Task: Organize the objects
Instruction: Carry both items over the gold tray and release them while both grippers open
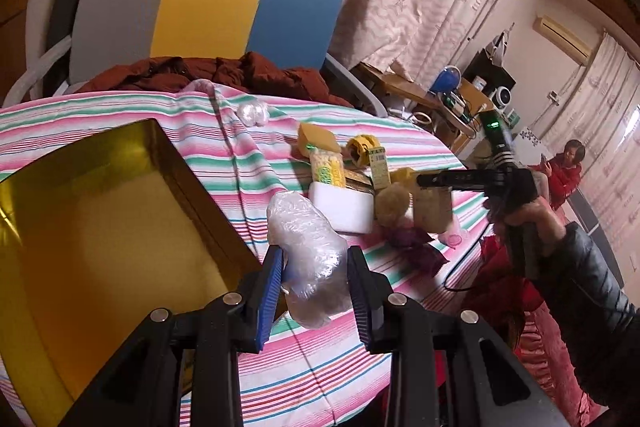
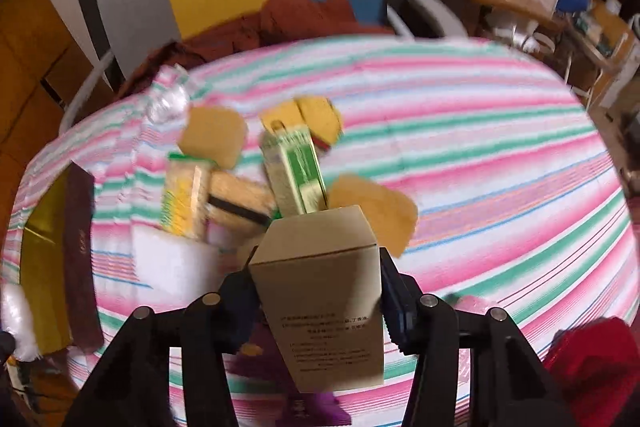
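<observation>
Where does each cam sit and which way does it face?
Left wrist: on the left gripper, facing along its fingers at a clear plastic bundle and gold box; right hand shows.
Right wrist: on the right gripper, facing a clamped cardboard box.
Shared: striped tablecloth, the item pile.

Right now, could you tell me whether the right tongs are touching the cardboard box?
Touching: the right wrist view shows the right tongs with both fingers pressed against the cardboard box's sides.

right gripper: clamped on tan cardboard carton | above striped tablecloth | beyond: green-white carton, yellow sponges, white foam block | left: gold-lined box
</observation>
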The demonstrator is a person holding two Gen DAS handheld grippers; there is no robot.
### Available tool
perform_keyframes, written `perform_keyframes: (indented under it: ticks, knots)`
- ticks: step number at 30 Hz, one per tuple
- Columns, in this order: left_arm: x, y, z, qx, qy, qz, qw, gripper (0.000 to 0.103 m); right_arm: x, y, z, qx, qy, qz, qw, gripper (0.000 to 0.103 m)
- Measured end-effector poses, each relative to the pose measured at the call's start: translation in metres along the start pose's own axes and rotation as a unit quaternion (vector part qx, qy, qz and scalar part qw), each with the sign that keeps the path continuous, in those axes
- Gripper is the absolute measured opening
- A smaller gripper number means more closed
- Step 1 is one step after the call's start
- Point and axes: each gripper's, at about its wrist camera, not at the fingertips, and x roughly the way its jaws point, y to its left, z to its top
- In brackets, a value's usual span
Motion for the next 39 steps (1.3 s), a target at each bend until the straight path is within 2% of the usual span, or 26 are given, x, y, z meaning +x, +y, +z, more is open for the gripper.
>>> perform_keyframes:
  ticks: [2,5,7,10,14,18,20,21,22,23,25,27,29,31,34,36,37,39]
  knots:
    - [-0.004,0.007,-0.002,-0.006,-0.005,0.008,0.9999,0.032,-0.022,0.009,0.004,-0.003,-0.036,0.003,0.999,0.053]
    - [-0.013,0.020,-0.006,-0.020,-0.014,0.023,0.9994,0.032,-0.054,0.026,0.011,0.005,-0.086,0.045,0.995,0.053]
    - [-0.019,0.032,-0.009,-0.032,-0.020,0.039,0.9985,0.032,-0.070,0.042,0.016,0.014,-0.111,0.104,0.988,0.053]
    - [-0.032,0.054,-0.015,-0.057,-0.033,0.070,0.9954,0.032,-0.076,0.077,0.019,0.020,-0.111,0.194,0.974,0.053]
    - [-0.048,0.081,-0.026,-0.079,-0.045,0.119,0.9887,0.033,-0.052,0.141,0.017,0.028,-0.063,0.288,0.955,0.054]
    - [-0.061,0.105,-0.041,-0.097,-0.052,0.168,0.9795,0.035,-0.007,0.222,0.001,0.037,0.029,0.358,0.933,0.054]
    - [-0.065,0.117,-0.048,-0.110,-0.052,0.187,0.9749,0.046,0.008,0.254,-0.007,0.033,0.053,0.372,0.926,0.056]
    - [-0.067,0.121,-0.050,-0.116,-0.050,0.198,0.9721,0.049,0.019,0.273,-0.013,0.034,0.076,0.391,0.916,0.057]
    - [-0.070,0.127,-0.054,-0.122,-0.051,0.209,0.9690,0.051,0.026,0.285,-0.015,0.033,0.089,0.403,0.910,0.067]
    - [-0.072,0.131,-0.056,-0.126,-0.052,0.213,0.9676,0.051,0.030,0.293,-0.016,0.031,0.092,0.405,0.909,0.074]
    - [-0.078,0.138,-0.061,-0.137,-0.058,0.215,0.9652,0.051,0.034,0.303,-0.019,0.019,0.081,0.404,0.911,0.076]
    - [-0.082,0.142,-0.063,-0.142,-0.065,0.216,0.9637,0.051,0.037,0.300,-0.016,0.032,0.069,0.417,0.906,0.086]
    - [-0.082,0.145,-0.063,-0.148,-0.067,0.216,0.9627,0.051,0.036,0.287,-0.010,0.058,0.032,0.414,0.908,0.103]
    - [-0.080,0.146,-0.061,-0.153,-0.067,0.211,0.9631,0.051,0.036,0.265,-0.006,0.119,-0.012,0.374,0.920,0.103]
    - [-0.078,0.139,-0.060,-0.144,-0.069,0.200,0.9667,0.051,0.039,0.240,0.000,0.171,-0.048,0.338,0.924,0.103]
    - [-0.077,0.134,-0.059,-0.136,-0.069,0.196,0.9688,0.051,0.032,0.230,0.004,0.170,-0.086,0.288,0.938,0.103]
    - [-0.076,0.131,-0.057,-0.132,-0.068,0.192,0.9700,0.051,0.023,0.228,0.007,0.153,-0.126,0.250,0.948,0.103]
    - [-0.074,0.128,-0.055,-0.126,-0.067,0.190,0.9713,0.051,0.005,0.228,0.008,0.113,-0.193,0.173,0.959,0.103]
